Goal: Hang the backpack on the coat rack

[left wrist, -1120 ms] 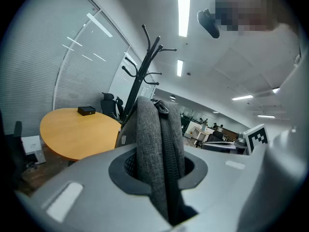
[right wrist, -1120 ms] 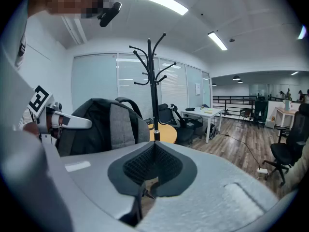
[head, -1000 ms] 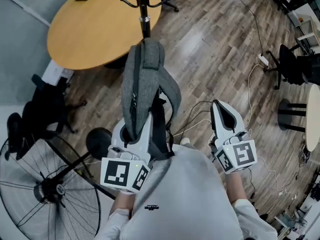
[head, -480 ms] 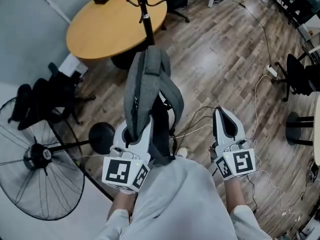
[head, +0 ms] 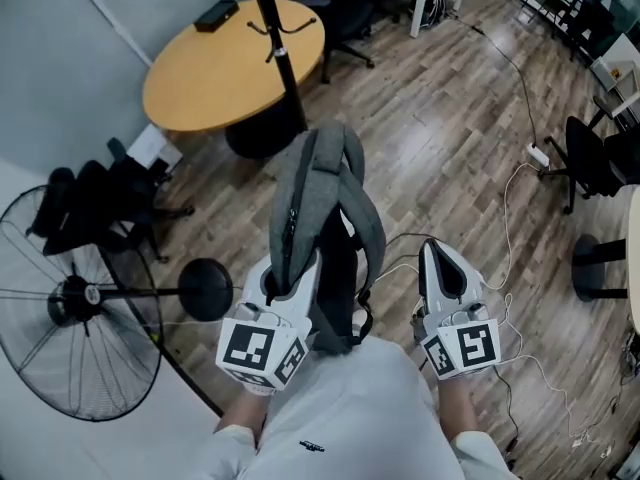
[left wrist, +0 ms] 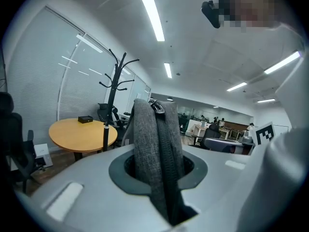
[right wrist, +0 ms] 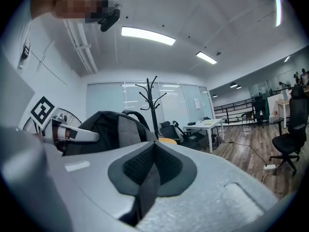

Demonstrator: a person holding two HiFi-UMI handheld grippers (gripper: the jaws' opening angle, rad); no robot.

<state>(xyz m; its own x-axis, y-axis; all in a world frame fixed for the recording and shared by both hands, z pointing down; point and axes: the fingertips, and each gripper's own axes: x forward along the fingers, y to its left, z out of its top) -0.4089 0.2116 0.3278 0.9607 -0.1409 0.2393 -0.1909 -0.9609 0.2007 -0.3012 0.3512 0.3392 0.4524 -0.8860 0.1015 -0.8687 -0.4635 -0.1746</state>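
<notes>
Two grippers are working here, and everything is being placed against the grey backpack [head: 320, 198], which is standing upright in mid-air above the wooden floor [head: 430, 98]. Far to the left of the backpack, a black pedestal fan [head: 75, 298] is sitting low by the wall, and a black office chair [head: 90, 203] is standing to the backpack's upper left. Beyond the backpack and somewhat left of it, a round wooden table [head: 200, 78] is carrying a small black box [head: 218, 13]. The coat rack [head: 278, 53] is rising beside that table, well apart from the backpack, its hooks bare, so the backpack is not yet hanging. Directly under the backpack, the left gripper [head: 290, 278] is clamping its jaws on the bag's lower edge, the grey fabric and zipper filling the gap between them. Just to the right of the backpack, the right gripper [head: 434, 250] is pointing forward with its jaws pressed together and nothing caught in them, not touching the bag. Farther right of the backpack, a white cable [head: 505, 203] is trailing across the floor to a power strip [head: 538, 155], and another black chair [head: 595, 158] is standing at the far right.
</notes>
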